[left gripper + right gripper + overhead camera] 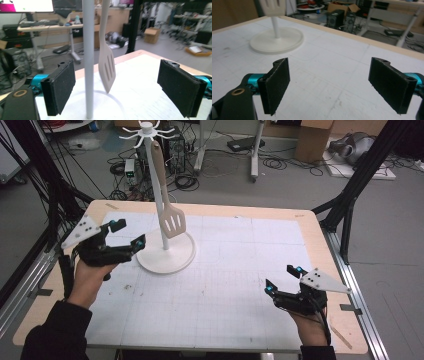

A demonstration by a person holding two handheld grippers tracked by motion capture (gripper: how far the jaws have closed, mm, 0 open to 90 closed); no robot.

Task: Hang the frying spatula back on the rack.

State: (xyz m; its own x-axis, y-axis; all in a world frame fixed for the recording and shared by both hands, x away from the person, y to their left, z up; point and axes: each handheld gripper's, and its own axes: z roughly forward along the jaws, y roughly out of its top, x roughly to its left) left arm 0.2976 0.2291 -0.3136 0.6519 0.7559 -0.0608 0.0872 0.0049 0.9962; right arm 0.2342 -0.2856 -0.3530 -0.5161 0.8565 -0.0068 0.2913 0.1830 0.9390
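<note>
Where spatula (107,65) hangs on stand (165,257), handle top cut off; left gripper (129,234) and right gripper (282,279) jaws spread, empty.

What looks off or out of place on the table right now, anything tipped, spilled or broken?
Nothing stands out. The white stand is upright on the table, and the slotted spatula hangs from its top hooks beside the pole, intact. The left gripper and right gripper are both open and empty.
</note>
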